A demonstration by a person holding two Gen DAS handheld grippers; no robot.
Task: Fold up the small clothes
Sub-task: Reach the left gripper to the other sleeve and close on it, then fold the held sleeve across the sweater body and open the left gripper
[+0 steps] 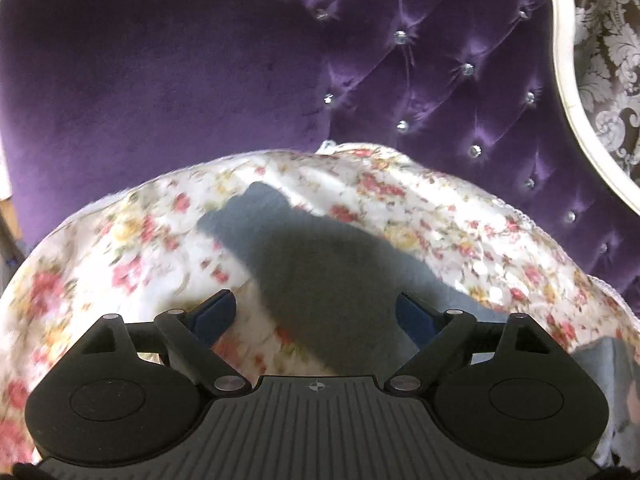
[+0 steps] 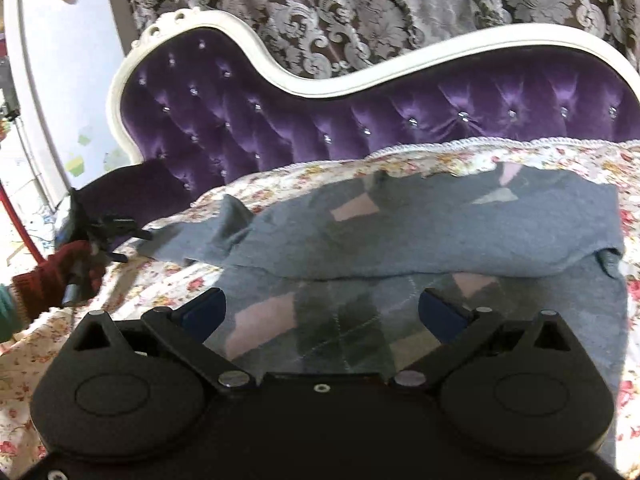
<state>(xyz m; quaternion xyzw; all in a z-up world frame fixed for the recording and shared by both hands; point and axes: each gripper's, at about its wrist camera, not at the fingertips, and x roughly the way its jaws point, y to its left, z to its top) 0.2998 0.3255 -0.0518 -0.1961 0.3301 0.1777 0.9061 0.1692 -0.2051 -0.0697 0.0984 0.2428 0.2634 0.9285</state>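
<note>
A grey knit garment (image 2: 400, 232) with a pink and dark argyle pattern lies on the floral cover (image 2: 120, 280), its far part folded over toward me. My right gripper (image 2: 322, 312) is open and empty just above the garment's near argyle panel. In the left wrist view a grey sleeve or end of the garment (image 1: 320, 280) stretches away over the floral cover (image 1: 120, 260). My left gripper (image 1: 314, 314) is open, its fingers either side of this grey strip, holding nothing. The left gripper also shows in the right wrist view (image 2: 116, 236) at the garment's left end.
A purple tufted sofa back (image 2: 400, 120) with a white frame rises behind the cover. A purple velvet cushion (image 1: 160, 80) stands at the left end. Patterned curtains (image 2: 360, 8) hang behind. A white door (image 2: 52, 60) is at the far left.
</note>
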